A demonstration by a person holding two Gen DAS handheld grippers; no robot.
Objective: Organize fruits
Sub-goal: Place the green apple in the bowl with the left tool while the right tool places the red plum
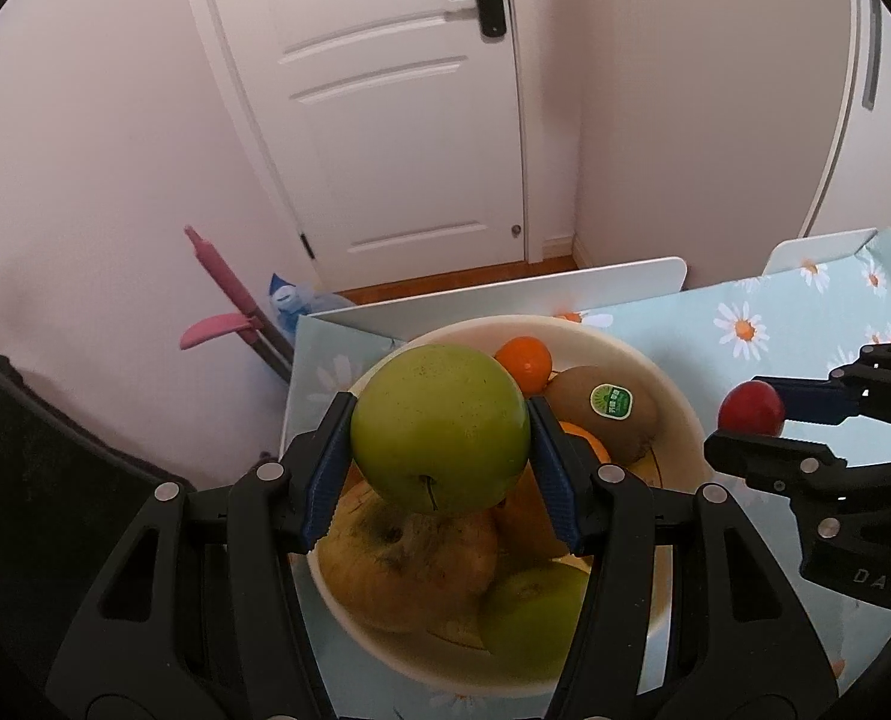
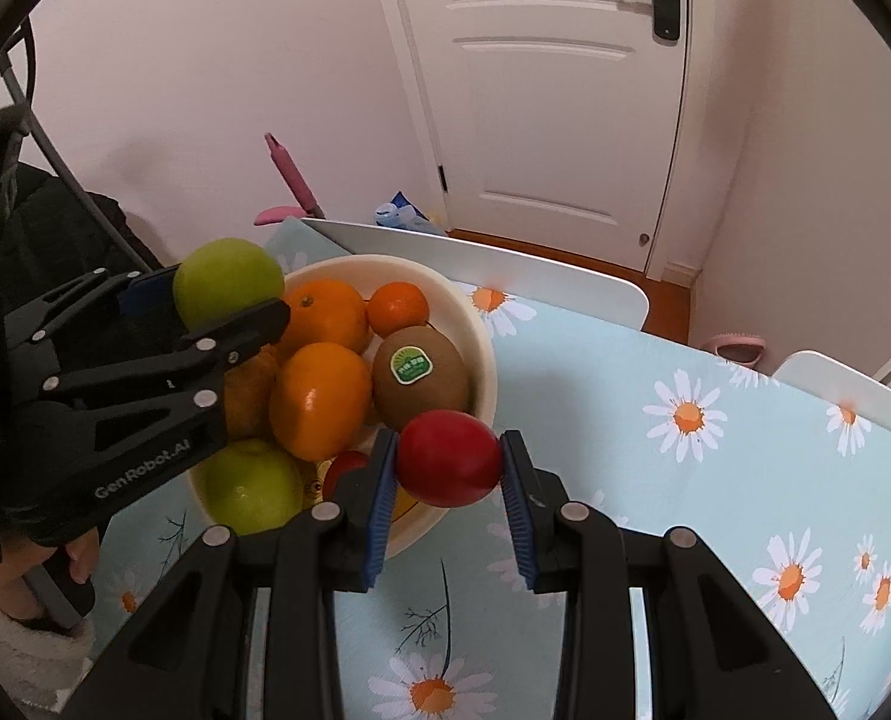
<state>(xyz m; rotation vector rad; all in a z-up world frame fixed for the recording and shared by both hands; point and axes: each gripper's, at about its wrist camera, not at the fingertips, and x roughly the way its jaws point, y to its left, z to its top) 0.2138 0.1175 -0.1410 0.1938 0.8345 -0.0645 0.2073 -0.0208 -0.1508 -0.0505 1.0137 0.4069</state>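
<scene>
My left gripper [image 1: 439,438] is shut on a green apple [image 1: 440,429], held just above a cream bowl [image 1: 643,360] full of fruit. In the bowl I see a stickered kiwi [image 1: 607,414], oranges [image 1: 524,363], a bruised yellow apple [image 1: 409,564] and another green apple [image 1: 532,612]. My right gripper [image 2: 448,468] is shut on a small red fruit [image 2: 448,459] beside the bowl's right rim [image 2: 481,360]. In the right wrist view the left gripper [image 2: 229,294] holds its green apple [image 2: 226,282] over the bowl's left side. The right gripper [image 1: 751,420] with the red fruit [image 1: 751,408] shows at the right of the left wrist view.
The bowl stands on a table with a light blue daisy cloth [image 2: 715,480]. White chair backs [image 2: 487,264] stand along the far edge. A white door [image 1: 397,120], a pink-handled tool [image 1: 229,294] and pink walls lie beyond. A person's hand [image 2: 79,552] grips the left tool.
</scene>
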